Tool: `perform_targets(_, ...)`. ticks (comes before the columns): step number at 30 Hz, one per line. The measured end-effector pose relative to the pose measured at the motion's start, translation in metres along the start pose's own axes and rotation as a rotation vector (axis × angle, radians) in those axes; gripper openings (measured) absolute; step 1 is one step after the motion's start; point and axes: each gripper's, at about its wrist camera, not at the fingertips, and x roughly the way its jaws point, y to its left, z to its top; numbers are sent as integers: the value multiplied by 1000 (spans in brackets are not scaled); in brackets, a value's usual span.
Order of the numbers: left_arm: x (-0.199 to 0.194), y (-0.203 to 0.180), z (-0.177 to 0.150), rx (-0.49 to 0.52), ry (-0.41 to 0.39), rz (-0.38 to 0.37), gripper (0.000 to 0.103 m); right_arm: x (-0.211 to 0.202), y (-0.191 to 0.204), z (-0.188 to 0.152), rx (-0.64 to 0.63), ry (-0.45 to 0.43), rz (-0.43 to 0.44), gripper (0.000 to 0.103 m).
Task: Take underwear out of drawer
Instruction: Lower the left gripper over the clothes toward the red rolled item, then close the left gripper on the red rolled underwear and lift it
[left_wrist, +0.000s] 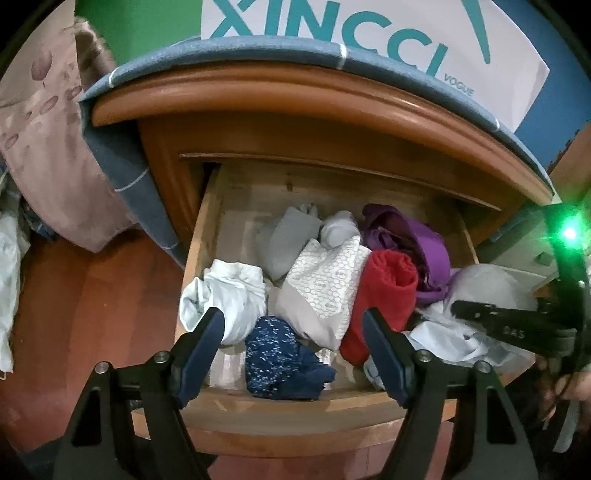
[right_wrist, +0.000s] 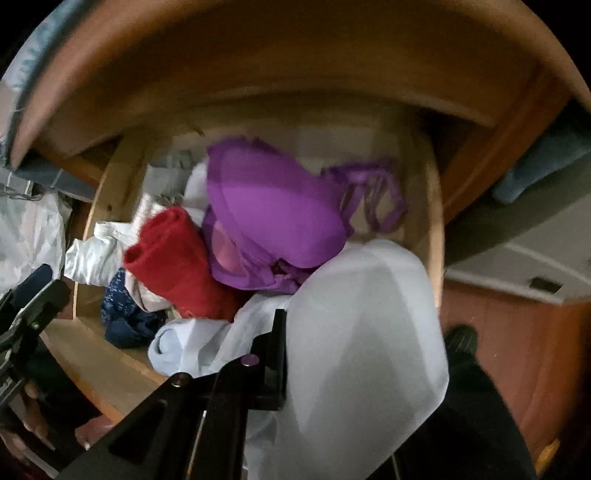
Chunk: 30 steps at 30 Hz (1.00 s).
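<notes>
Left wrist view
Drawer: the wooden drawer (left_wrist: 201, 236) stands pulled out of a bedside cabinet (left_wrist: 295, 110), full of folded and bundled underwear.
Front edge: a navy speckled piece (left_wrist: 280, 358) lies against the drawer's front wall, with a white bundle (left_wrist: 225, 295) at the front left corner.
Middle: a pale patterned garment (left_wrist: 325, 288), and a red roll (left_wrist: 384, 291) to its right.
Back: grey pieces (left_wrist: 291, 236) and a purple bra (left_wrist: 410, 240) toward the back right corner.
Left gripper: the left gripper (left_wrist: 295, 321) hangs released over the front edge, jaws wide apart, nothing between them.
Right gripper: the right gripper (left_wrist: 480, 314) reaches in at the right side, onto a pale white garment (left_wrist: 491, 284).

Right wrist view
Right gripper: the right gripper (right_wrist: 275, 332) is clenched on the pale white garment (right_wrist: 362, 325), whose cloth bulges beside the fingers at the drawer's front right corner.
Other contents: the purple bra (right_wrist: 273, 206) sits behind it, the red roll (right_wrist: 177, 258) to its left.
Left gripper: seen at the left edge (right_wrist: 33, 291); its jaw state is not clear here.
</notes>
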Motion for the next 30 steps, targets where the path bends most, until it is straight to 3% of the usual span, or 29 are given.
perform_targets(4,0,0,-1,-24,9,-57,74,-27,6,-7,-27,-80,-19,6)
perform_targets(10,-5,-21,-4,76,-17,-20,77,-68,8,-5,-77,-173,-48,6)
perform_targets(18,-1,-41,-1,112,-16,-86,77,-108,4,-3,-112,-293,6,6)
perform_targets(24,13,-64,3,139,32,-122,77,-133,-3,-3,-104,-344,86,6)
perform_targets(30,41,-81,7,131,109,-83,76,-153,-11,-12,-115,-397,117,6)
